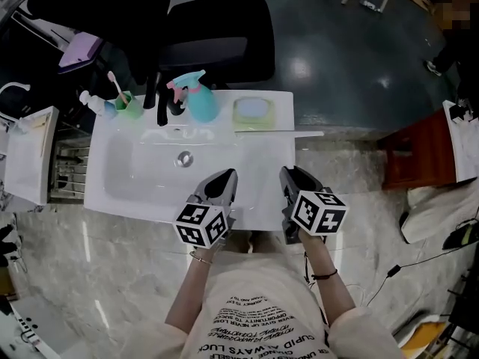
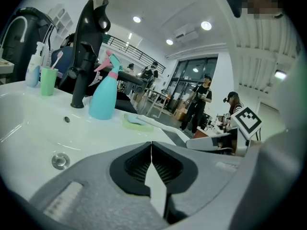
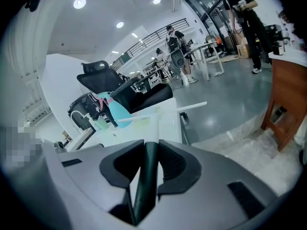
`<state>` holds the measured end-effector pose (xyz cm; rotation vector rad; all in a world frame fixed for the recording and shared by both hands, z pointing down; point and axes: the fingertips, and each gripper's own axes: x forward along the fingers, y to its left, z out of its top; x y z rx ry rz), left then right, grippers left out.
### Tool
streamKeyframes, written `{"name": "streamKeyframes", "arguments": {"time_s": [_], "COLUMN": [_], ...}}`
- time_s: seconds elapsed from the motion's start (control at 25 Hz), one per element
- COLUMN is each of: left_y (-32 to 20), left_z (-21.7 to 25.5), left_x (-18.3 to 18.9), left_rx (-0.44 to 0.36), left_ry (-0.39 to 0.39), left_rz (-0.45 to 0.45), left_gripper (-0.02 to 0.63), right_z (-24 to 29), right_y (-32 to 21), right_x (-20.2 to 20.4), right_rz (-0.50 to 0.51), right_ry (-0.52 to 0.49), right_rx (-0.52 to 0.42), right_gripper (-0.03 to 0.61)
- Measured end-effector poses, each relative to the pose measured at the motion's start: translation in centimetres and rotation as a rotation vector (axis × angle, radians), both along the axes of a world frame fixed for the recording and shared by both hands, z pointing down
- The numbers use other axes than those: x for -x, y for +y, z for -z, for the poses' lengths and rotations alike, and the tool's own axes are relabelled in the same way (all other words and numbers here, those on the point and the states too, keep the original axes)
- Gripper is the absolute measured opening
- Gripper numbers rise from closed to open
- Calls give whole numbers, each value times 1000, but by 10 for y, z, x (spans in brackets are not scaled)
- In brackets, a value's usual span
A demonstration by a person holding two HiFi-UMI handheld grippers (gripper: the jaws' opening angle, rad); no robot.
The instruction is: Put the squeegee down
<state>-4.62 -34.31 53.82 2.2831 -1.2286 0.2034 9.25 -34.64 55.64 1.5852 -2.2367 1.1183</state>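
Note:
The squeegee has a dark green handle (image 3: 144, 176) held between the jaws of my right gripper (image 3: 146, 145), which is shut on it. Its white shaft runs forward to a long white blade (image 3: 163, 113). In the head view the blade (image 1: 299, 134) lies level along the back right of the white sink (image 1: 112, 193) and juts past its right edge. My right gripper (image 1: 290, 172) is over the sink's front right corner. My left gripper (image 1: 224, 176) is beside it over the front rim, with its pads (image 2: 158, 162) closed together on nothing.
At the back of the sink stand a black faucet (image 1: 161, 99), a teal spray bottle (image 1: 198, 99), a green cup (image 1: 131, 105) with a toothbrush, and a green sponge (image 1: 253, 111). A black office chair (image 1: 217, 36) is behind, a red-brown cabinet (image 1: 423, 152) to the right.

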Motion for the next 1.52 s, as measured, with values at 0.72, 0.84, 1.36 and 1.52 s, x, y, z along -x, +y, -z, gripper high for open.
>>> {"name": "streamKeyframes", "arguments": {"time_s": [0.72, 0.84, 1.36, 1.52], "left_y": [-1, 0, 3, 3], "left_z": [-15, -15, -16, -16], "left_x": [-14, -16, -20, -21], "left_rx": [53, 54, 58, 54], "left_ry": [11, 12, 13, 10], "left_rz": [-60, -63, -62, -62], "left_gripper": [23, 23, 23, 23], "right_z": [-19, -21, -27, -33], "right_y": [0, 1, 2, 3], "right_x": [3, 4, 7, 8], "right_rz": [8, 17, 44, 67], "right_ry": [134, 167, 241, 248], "right_rx": [60, 64, 87, 120], "right_gripper": [95, 95, 97, 106]}}
